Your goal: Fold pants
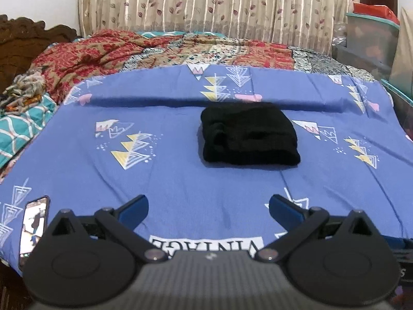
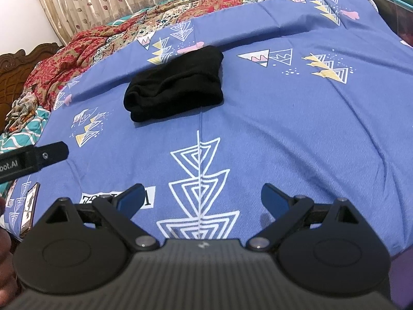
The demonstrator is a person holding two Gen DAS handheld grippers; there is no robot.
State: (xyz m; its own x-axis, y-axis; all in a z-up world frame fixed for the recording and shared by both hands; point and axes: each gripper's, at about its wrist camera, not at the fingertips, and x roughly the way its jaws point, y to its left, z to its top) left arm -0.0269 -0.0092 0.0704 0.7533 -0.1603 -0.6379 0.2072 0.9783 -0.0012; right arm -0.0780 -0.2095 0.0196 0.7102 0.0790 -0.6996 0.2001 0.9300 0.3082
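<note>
The black pants [image 1: 247,135] lie folded into a compact bundle on the blue patterned bedsheet [image 1: 165,180], well ahead of both grippers. In the right wrist view the same pants [image 2: 175,85] sit ahead and left of centre. My left gripper [image 1: 208,208] is open, its blue-padded fingers wide apart over bare sheet, nothing between them. My right gripper [image 2: 202,197] is open too, hovering over a white triangle print on the bedsheet [image 2: 284,129]. A black finger of the left gripper [image 2: 49,155] pokes in at the left edge of the right wrist view.
A phone [image 1: 34,228] lies at the sheet's near left corner, also visible as the phone [image 2: 29,210]. A crumpled red patterned blanket [image 1: 85,56] lies at the back left. Plastic storage boxes [image 1: 371,38] stand at the right. A curtain [image 1: 206,2] hangs behind the bed.
</note>
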